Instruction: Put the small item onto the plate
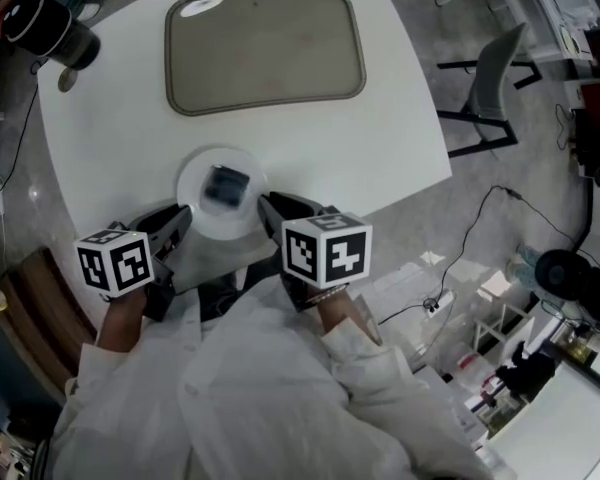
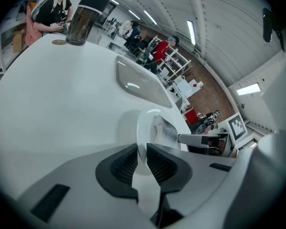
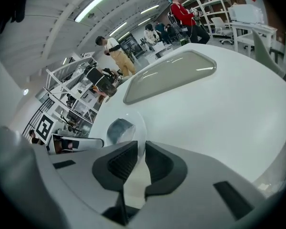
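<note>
Right now the left tool (image 2: 142, 160) is squeezing the thin rim of the plate (image 1: 242, 222) between its two dark ribbed pads. The pads are close together, with only the rim between them. The right tool (image 3: 139, 159) is doing the same thing on the other side of the plate, and its pads are also pinching the white rim tight. From above, the two tools are pointing in at the plate from the left and from the right, so each one is facing the other.

The small item (image 1: 226, 186) is lying on the plate, near the middle. It is dark and a bit boxy, and it is looking blurry in every view. The plate is round and white, and it is sitting over the near edge of the white table (image 1: 400, 118). It is hard to tell if the plate is touching the table or hanging just above it.

Farther back on the table a big grey tray (image 1: 265, 50) is lying flat, well apart from the plate. A dark cup (image 1: 50, 28) is standing at the far left corner. The person's white sleeves (image 1: 280, 388) are showing just behind the tools.
</note>
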Demonstrator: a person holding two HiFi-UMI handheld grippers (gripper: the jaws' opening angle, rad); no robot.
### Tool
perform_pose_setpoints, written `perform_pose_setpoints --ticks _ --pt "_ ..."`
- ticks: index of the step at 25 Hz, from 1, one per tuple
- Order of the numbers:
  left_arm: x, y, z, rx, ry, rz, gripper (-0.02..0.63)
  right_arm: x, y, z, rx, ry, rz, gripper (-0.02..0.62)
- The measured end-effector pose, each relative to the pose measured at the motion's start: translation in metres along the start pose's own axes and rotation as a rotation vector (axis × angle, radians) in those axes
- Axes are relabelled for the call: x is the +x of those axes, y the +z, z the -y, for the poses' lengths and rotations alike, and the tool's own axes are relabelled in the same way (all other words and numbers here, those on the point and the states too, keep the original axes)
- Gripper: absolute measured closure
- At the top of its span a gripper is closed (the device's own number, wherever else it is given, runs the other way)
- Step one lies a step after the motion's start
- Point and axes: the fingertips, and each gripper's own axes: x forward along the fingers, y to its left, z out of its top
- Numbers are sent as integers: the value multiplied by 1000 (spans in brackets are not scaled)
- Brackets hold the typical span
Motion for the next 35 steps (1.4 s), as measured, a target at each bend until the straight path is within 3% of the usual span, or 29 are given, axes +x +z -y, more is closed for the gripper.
perform_pose_setpoints --ticks 17,35 --pt "61 77 27 -48 45 84 546 3 90 58 -73 59 -38 536" --pt "102 167 23 -72 77 176 546 35 182 93 -91 104 -48 537"
